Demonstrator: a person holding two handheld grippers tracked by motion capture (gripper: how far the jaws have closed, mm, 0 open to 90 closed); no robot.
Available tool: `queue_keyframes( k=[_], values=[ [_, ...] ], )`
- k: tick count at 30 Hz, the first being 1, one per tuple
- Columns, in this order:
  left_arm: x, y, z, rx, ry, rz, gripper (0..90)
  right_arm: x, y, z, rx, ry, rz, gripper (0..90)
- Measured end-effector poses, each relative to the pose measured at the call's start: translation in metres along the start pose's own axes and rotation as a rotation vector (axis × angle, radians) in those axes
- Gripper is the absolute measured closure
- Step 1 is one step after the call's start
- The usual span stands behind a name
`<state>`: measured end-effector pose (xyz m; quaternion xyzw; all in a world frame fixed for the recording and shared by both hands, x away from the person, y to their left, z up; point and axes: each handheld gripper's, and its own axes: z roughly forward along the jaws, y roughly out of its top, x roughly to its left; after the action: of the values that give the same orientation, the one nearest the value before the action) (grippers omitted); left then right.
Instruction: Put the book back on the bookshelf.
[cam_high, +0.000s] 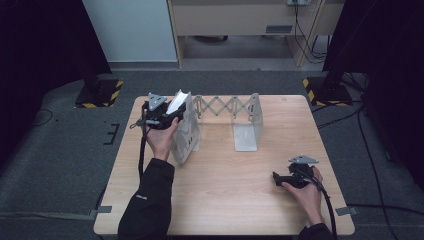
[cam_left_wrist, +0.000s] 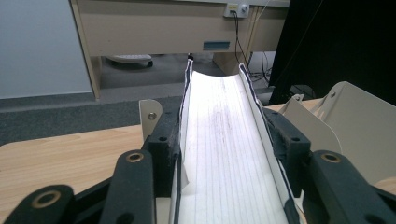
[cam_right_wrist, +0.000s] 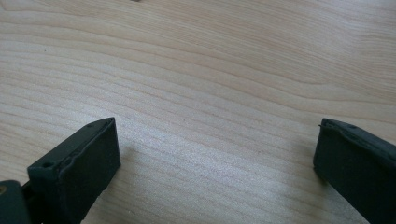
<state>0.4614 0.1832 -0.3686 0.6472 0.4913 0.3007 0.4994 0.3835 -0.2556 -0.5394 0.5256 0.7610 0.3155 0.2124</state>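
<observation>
A book (cam_left_wrist: 223, 107) with white page edges and a dark cover stands between the jaws of my left gripper (cam_left_wrist: 224, 137), which is shut on it. In the high view the left gripper (cam_high: 161, 114) holds the book (cam_high: 179, 102) over the left end plate (cam_high: 186, 135) of a white extendable book rack. The rack's scissor link (cam_high: 224, 106) runs to its right end plate (cam_high: 249, 126). A pale rack plate (cam_left_wrist: 357, 123) rises just right of the book. My right gripper (cam_high: 278, 179) rests low over the table's right front, open, with bare wood between its jaws (cam_right_wrist: 217, 140).
The wooden table (cam_high: 225, 190) has free room in the middle and front. Behind it lie grey carpet, a beige desk (cam_high: 240, 20) with cables, and black stand bases with yellow-striped corners (cam_high: 100, 92) at both far corners.
</observation>
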Motion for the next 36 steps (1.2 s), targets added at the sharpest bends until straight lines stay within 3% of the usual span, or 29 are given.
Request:
queue_keyframes(
  k=[7,12,26,36],
  values=[
    [-0.006,0.002,0.016,0.012,0.005,-0.007,52.1,0.0,0.0,0.0,0.0,0.0,0.0,0.9],
    [-0.009,0.004,0.027,0.021,0.029,0.009,52.1,0.0,0.0,0.0,0.0,-0.001,0.001,0.9],
    [-0.006,-0.001,0.05,0.045,0.057,-0.001,52.0,0.0,0.0,0.0,0.0,0.0,-0.001,0.9],
    [-0.014,-0.01,0.051,-0.001,0.037,0.023,49.7,0.0,0.0,0.0,-0.001,-0.002,0.0,0.9]
  ],
)
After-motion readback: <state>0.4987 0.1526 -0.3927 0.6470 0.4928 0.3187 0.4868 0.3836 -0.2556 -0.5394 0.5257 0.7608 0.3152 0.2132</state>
